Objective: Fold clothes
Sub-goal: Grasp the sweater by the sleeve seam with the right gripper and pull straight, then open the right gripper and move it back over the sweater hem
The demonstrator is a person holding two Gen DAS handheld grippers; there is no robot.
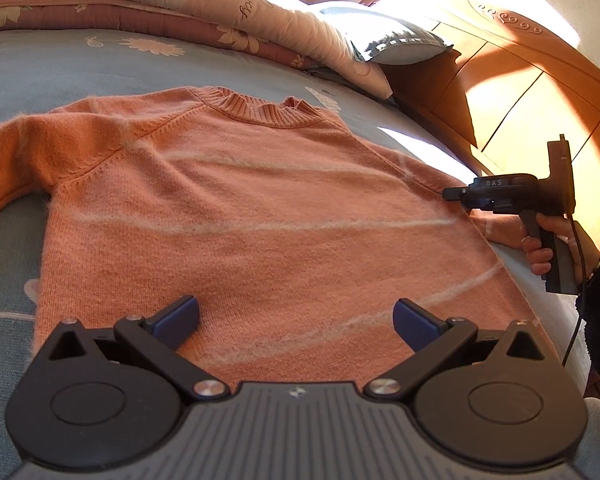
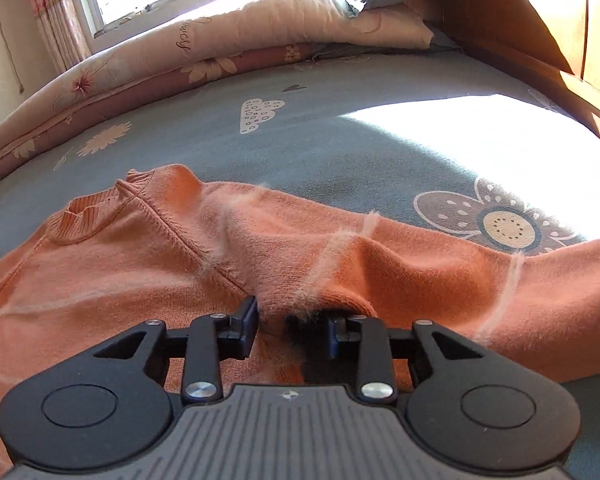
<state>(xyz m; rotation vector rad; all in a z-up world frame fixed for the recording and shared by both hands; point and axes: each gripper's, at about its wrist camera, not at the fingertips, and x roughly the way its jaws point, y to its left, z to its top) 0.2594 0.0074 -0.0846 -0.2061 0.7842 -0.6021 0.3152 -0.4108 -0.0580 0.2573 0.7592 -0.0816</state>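
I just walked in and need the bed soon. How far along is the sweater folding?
Barely started. Done: the orange sweater lies spread flat, front up, on the blue bedsheet. In hand: the right gripper is closing around fabric where the sleeve meets the body; the left gripper hovers open above the hem. Left: both sleeves and the body are unfolded.
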